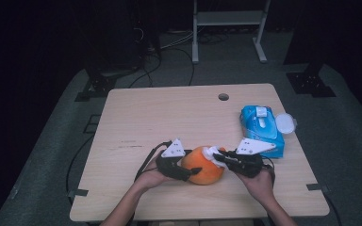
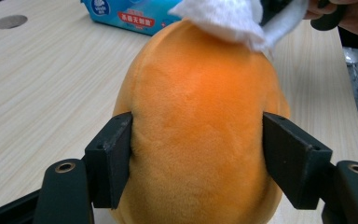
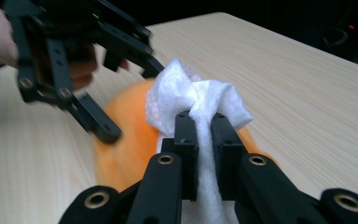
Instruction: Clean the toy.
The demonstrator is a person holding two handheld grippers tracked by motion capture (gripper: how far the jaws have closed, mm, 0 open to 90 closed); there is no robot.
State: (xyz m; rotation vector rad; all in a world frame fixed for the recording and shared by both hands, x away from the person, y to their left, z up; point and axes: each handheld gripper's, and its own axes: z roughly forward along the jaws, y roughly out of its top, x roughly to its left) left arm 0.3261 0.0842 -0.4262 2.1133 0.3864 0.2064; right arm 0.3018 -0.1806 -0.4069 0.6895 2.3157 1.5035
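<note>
Near the table's front edge: an orange plush toy (image 1: 205,165) lay between both claws on the table (image 1: 169,113).
Left claw (image 1: 192,172): its jaws pressed into the toy's two flanks, denting the fur and steadying it.
Right claw (image 3: 204,140): pressed together on a bunched white wipe (image 3: 193,95), its puffed end resting on top of the toy.
Wipe source: a blue wipe pack (image 1: 262,129) with its lid flipped open lay apart to the right.
Done: judging by this, a wipe was out and brought to the toy, and the toy was braced.
Left: wiping looked barely begun; most of the orange surface remained to be covered.
Unclear: whether the toy was dirty could not be told.
</note>
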